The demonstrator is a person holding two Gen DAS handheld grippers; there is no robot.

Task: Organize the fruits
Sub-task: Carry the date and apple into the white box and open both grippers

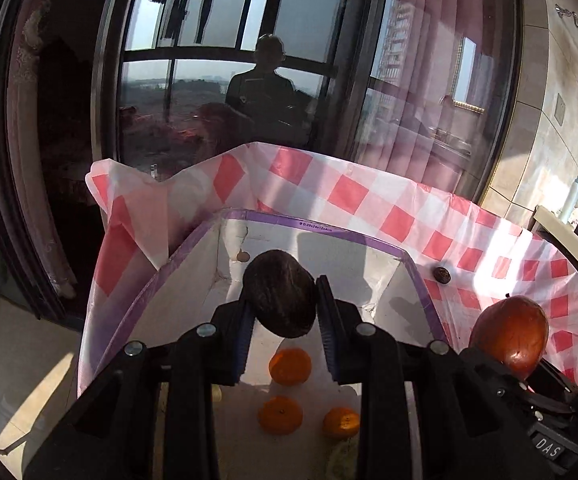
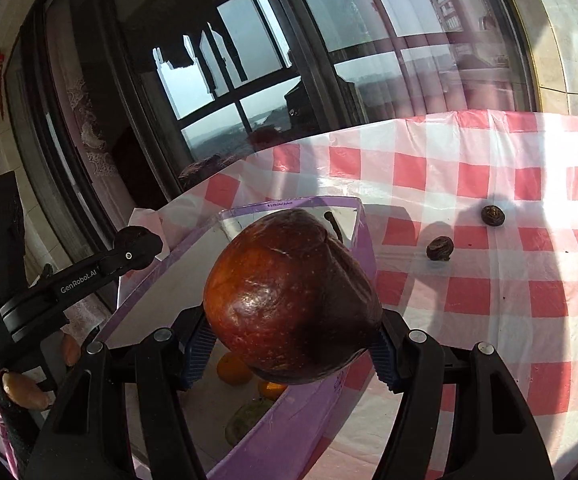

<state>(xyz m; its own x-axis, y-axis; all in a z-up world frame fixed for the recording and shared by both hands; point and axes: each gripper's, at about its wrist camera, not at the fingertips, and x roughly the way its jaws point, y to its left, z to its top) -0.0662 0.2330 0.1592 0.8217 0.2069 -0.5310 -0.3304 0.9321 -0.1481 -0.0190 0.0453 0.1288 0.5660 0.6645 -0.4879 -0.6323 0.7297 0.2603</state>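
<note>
While three oranges [image 1: 290,366] sit in the purple-rimmed box [image 1: 329,229], the left gripper [image 1: 285,304] hangs over it pinching a dark fruit [image 1: 280,293], and the right gripper [image 2: 293,344] clamps a red apple [image 2: 293,300] above the box edge.

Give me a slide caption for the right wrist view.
Right gripper holds a red apple above the purple-rimmed box; two small dark fruits lie on the checked tablecloth.

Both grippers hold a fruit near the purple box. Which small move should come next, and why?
Probably lower the left gripper and release its dark fruit. It hangs above the open purple-edged box, where three oranges already lie. The right gripper holds a red apple over the box rim; it can follow.
</note>
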